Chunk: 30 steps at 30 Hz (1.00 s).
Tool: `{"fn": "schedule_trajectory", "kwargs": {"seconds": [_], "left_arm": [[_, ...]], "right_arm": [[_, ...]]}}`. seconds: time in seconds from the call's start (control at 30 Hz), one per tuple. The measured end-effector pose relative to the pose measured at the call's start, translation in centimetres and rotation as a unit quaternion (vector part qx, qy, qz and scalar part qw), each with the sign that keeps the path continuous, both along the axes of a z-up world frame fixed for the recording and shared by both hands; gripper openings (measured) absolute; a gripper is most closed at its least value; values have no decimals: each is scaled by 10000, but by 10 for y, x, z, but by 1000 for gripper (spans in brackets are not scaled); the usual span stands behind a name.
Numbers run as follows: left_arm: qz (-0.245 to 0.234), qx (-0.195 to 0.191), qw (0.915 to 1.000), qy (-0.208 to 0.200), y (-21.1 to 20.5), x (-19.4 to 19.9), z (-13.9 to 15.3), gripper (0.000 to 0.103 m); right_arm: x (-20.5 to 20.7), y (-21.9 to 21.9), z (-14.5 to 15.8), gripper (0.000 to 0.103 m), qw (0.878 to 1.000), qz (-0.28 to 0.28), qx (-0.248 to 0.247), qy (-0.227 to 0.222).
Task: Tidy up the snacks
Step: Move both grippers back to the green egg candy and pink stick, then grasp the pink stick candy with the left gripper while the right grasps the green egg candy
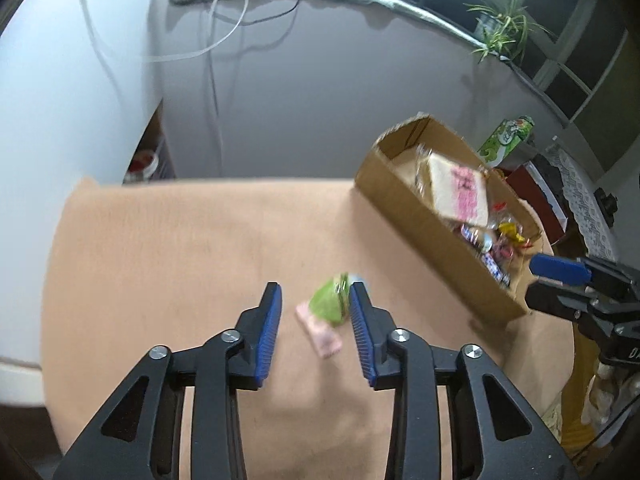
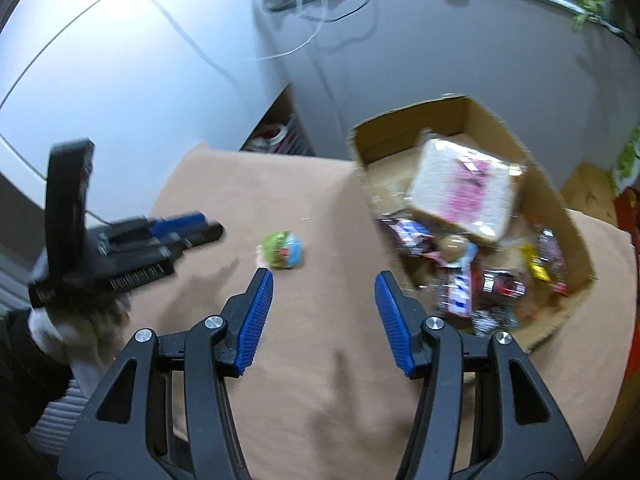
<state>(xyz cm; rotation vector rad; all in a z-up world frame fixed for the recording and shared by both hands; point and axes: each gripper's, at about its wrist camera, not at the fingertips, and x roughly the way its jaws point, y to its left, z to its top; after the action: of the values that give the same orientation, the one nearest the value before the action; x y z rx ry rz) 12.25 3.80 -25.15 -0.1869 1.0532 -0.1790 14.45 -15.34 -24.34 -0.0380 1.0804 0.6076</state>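
A green-wrapped snack (image 1: 329, 303) lies on the tan table cloth (image 1: 180, 248), on top of a pink packet (image 1: 320, 332). My left gripper (image 1: 316, 294) is open above them, its fingers on either side. The green snack also shows in the right wrist view (image 2: 281, 250). A cardboard box (image 1: 420, 216) at the right holds a bread pack (image 1: 460, 194) and several wrapped candies. My right gripper (image 2: 324, 280) is open and empty, hovering between the snack and the box (image 2: 568, 216). The right gripper shows at the box's near end in the left wrist view (image 1: 560, 270).
A grey wall with hanging cables (image 1: 216, 32) rises behind the table. A green carton (image 1: 506, 138) and a red box (image 1: 536, 196) stand beyond the cardboard box. A plant (image 1: 500, 28) sits on the sill. A gap at the back left holds a shelf (image 1: 148, 160).
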Motion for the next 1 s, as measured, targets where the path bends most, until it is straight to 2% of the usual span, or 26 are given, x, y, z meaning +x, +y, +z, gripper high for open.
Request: {"fn": "schedule_trajectory", "kwargs": {"seconds": [0.07,0.2,0.37,0.47,0.67,0.77,0.83,1.0], "left_arm": [[29,-88,9999,124,-2,-8,-14,34],[-17,132,9999,83,-15,-18,-36,34],[263,-107,9996,-35,-17,-19,-51,34],[293,-205,9994,-10,-20,-18,-57,34],[573,-5,9984,22,-20,-10,-71,33],[649,201,9977,-38,-22,-8,-72,27],[634,360,9973,-64,-23,-8,-72,16],[634,239,9977,-42,-8,-11,-74,8]], "right_arm": [[4,11,-5,56,9999,126,30,108],[15,31,-20,56,9987,237,125,431],[32,43,-45,56,9949,1,261,978],[39,48,-55,56,9938,-132,243,1075],[51,59,-71,56,9923,-305,186,1186],[55,62,-77,56,9918,-308,165,1231],[57,64,-80,56,9918,-297,135,1238],[62,75,-91,56,9924,-199,3,1210]]}}
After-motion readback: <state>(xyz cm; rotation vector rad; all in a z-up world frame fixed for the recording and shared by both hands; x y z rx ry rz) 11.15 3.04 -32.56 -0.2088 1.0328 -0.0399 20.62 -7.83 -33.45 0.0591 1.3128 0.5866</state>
